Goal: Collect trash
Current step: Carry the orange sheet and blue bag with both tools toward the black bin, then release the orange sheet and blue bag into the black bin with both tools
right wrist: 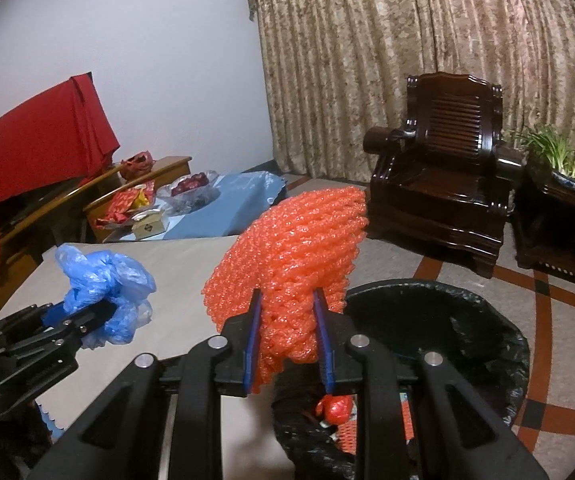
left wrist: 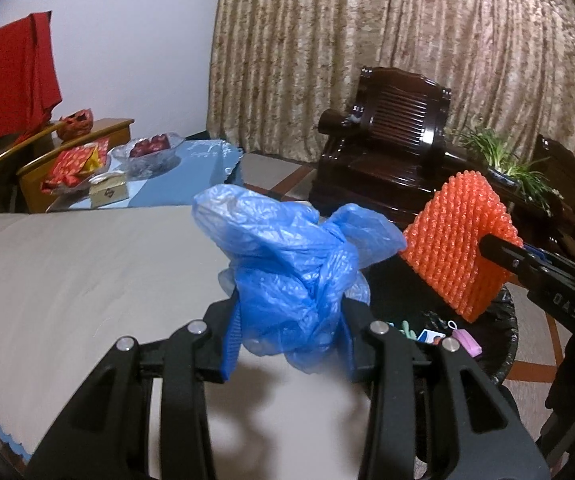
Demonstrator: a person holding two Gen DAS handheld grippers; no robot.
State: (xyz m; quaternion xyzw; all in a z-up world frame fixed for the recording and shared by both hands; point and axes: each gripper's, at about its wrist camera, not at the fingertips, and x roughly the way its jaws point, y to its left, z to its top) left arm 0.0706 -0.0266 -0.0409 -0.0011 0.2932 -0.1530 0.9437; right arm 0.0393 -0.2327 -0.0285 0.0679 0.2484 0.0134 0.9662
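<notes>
My left gripper [left wrist: 291,320] is shut on a crumpled blue plastic bag [left wrist: 287,256] and holds it above the beige table [left wrist: 87,272], near its right edge. It also shows in the right wrist view [right wrist: 99,312] with the blue bag [right wrist: 103,280]. My right gripper [right wrist: 289,320] is shut on an orange foam fruit net [right wrist: 291,256] and holds it over the near rim of a black-lined trash bin [right wrist: 447,320]. In the left wrist view the net [left wrist: 459,240] hangs above the bin [left wrist: 503,332], which holds several small pieces of trash.
A dark wooden armchair [right wrist: 443,168] stands behind the bin, with a potted plant [right wrist: 567,164] on a side table to its right. A blue-clothed table [left wrist: 191,172] with a glass bowl and red packets is at the far left. Curtains cover the back wall.
</notes>
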